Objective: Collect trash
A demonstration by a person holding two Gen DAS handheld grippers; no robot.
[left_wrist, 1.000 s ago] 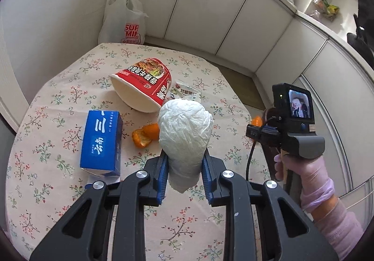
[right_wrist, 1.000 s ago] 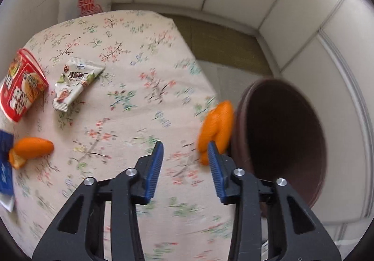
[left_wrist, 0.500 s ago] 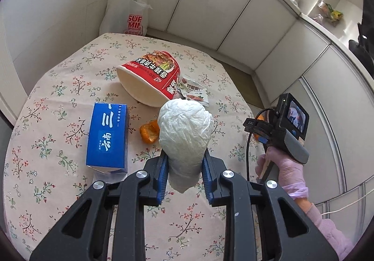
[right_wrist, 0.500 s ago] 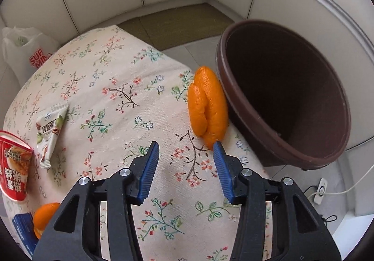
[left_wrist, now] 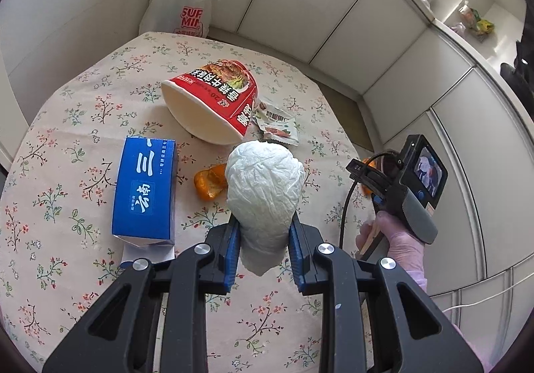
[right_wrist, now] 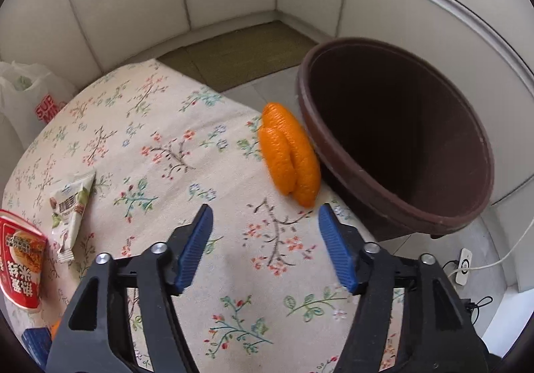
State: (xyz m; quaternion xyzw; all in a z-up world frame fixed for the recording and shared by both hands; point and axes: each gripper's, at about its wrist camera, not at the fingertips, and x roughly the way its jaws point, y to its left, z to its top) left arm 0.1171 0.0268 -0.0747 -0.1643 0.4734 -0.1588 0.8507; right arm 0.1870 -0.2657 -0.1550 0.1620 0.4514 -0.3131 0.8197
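Peel (right_wrist: 289, 156) lies ahead-right of my open right gripper (right_wrist: 265, 251) — long axis toward me, touching the bin (right_wrist: 393, 139). My left gripper (left_wrist: 263, 244) clamps the tissue wad (left_wrist: 263, 186).

The left wrist view looks steeply down from well above the worktop (left_wrist: 50, 172), toward the cupboard corner at upper frame. The right wrist view sits nearer the worktop's (right_wrist: 160, 152) edge, facing the brown bin (right_wrist: 467, 216) at right. Both share the red noodle cup (left_wrist: 213, 99) (right_wrist: 20, 266) and snack packet (left_wrist: 277, 126) (right_wrist: 71, 202).

My right tongs (right_wrist: 265, 232) gape wide at lower centre over the floral tabletop (right_wrist: 173, 152). Just above them, orange peel (right_wrist: 288, 156) lies at the edge, against the brown bin (right_wrist: 393, 146) at right.
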